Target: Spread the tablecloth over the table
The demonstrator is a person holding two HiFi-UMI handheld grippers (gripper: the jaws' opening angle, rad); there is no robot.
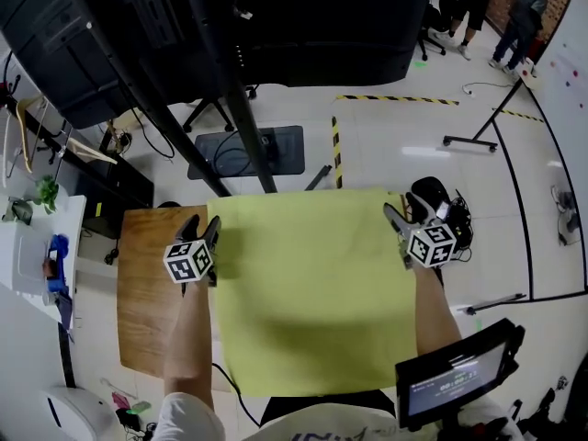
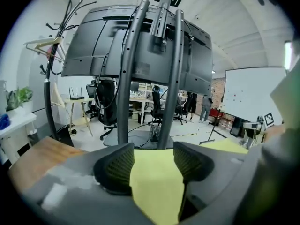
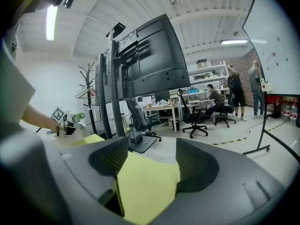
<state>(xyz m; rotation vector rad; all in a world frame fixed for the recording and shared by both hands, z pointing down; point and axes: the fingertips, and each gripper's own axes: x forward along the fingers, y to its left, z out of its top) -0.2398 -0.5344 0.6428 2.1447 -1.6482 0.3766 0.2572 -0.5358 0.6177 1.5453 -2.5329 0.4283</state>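
Note:
A yellow-green tablecloth point(image 1: 312, 292) covers most of a wooden table point(image 1: 152, 283); a strip of bare wood shows on the left. My left gripper point(image 1: 202, 230) is at the cloth's far left corner. In the left gripper view that corner of the tablecloth point(image 2: 157, 186) lies between the jaws of the left gripper point(image 2: 152, 165), which stand apart. My right gripper point(image 1: 404, 217) is at the far right corner. In the right gripper view the tablecloth point(image 3: 145, 191) fills the gap of the right gripper point(image 3: 146, 165), whose pads are also apart.
A large black screen on a stand point(image 1: 248, 26) rises just beyond the table's far edge. A white shelf with a plant point(image 1: 28, 237) is at the left, and a small monitor point(image 1: 455, 375) at the near right. A whiteboard point(image 1: 565, 62) and people stand far right.

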